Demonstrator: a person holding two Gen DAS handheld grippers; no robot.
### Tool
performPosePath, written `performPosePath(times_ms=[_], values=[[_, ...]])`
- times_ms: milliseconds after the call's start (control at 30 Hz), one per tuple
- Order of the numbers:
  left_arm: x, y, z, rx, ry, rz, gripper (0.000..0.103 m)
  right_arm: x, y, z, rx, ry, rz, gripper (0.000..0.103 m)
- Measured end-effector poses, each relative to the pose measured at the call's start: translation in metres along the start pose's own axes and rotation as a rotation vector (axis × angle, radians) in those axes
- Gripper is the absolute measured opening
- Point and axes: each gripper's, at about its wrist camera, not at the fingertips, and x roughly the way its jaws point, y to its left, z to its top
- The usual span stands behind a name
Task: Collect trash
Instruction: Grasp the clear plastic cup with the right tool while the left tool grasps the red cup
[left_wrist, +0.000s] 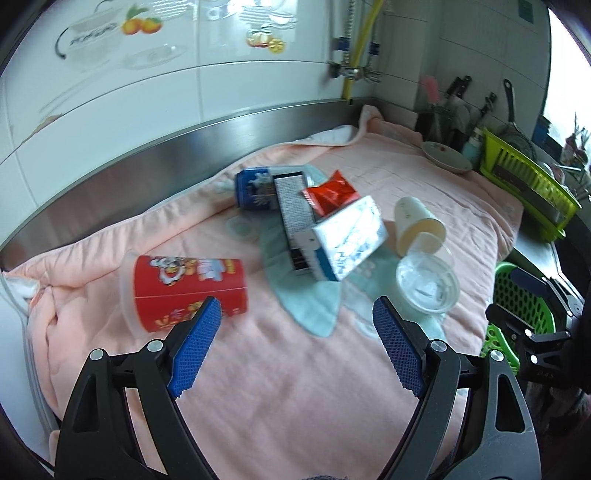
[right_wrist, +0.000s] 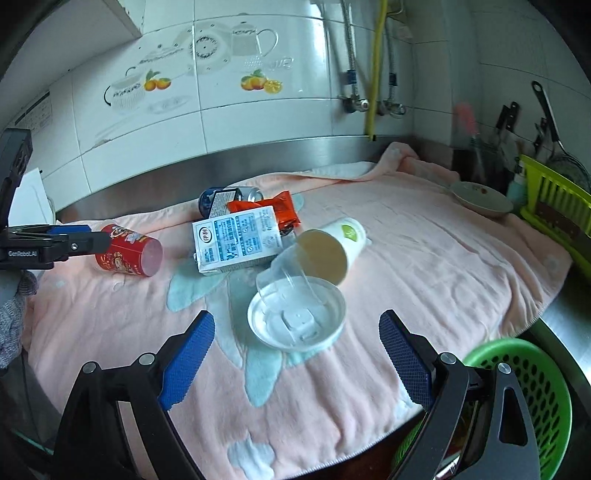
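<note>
both my grippers hang wide open w/ nothing held: left gripper (left_wrist: 297, 317) near the tipped red printed paper cup (left_wrist: 188, 290), right gripper (right_wrist: 297, 332) just over the white round plastic lid (right_wrist: 295, 317). trash sits mid pink towel (right_wrist: 424, 258): white-blue milk carton (right_wrist: 236, 238), orange snack wrapper (right_wrist: 282, 210), blue drink can (left_wrist: 253, 188), tipped white paper cup (right_wrist: 332, 247). green mesh plastic basket (right_wrist: 532, 398) at the counter edge, lower right.

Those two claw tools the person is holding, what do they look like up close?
Each gripper, left and right, has black angular arms with silver rivets and two fingers faced with textured blue pads. Seen sideways from the right camera, the left one carries white "GenRobot.AI" lettering. No cables visible.
</note>
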Motion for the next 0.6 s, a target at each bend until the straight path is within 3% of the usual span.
performPosePath(times_ms=[233,600], values=[[0.002,0.038,-0.005,-0.059,0.008,0.039,0.083,0.036,0.008,0.01,-0.017,0.041,0.009,0.086],[0.018,0.069,-0.01,-0.095,0.04,0.076,0.083,0.079,0.011,0.02,-0.038,0.093,0.004,0.081]])
